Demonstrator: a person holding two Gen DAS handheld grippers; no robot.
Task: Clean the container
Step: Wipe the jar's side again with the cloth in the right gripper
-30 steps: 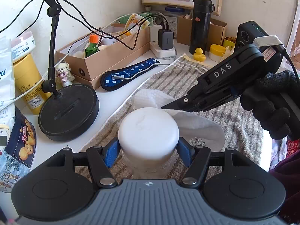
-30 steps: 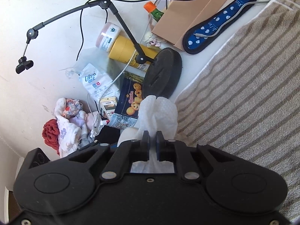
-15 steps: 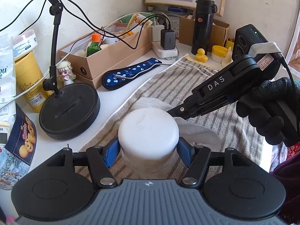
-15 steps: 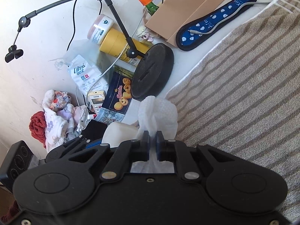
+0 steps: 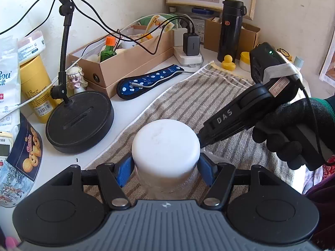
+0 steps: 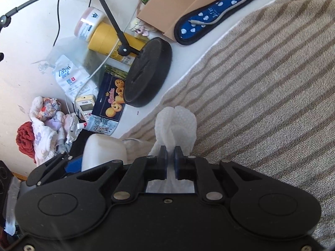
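A clear container with a white lid (image 5: 165, 146) stands on the striped towel (image 5: 199, 102). My left gripper (image 5: 165, 165) is shut on it, blue pads on both sides. It also shows at the lower left of the right wrist view (image 6: 103, 151). My right gripper (image 6: 170, 161) is shut on a white paper towel (image 6: 178, 123). In the left wrist view the right gripper's (image 5: 201, 140) tips touch the right side of the lid, and the paper towel is mostly hidden behind the container.
A black round stand base (image 5: 80, 121) sits left of the towel. A cardboard box (image 5: 125, 62), blue dotted case (image 5: 148, 81), black flask (image 5: 230, 29), yellow duck (image 5: 228, 62), yellow tube (image 5: 35, 87) and cookie tin (image 5: 23, 152) crowd the desk.
My right gripper with the paper towel has moved down and in, from behind the lid to its right side. The left gripper holds the container still.
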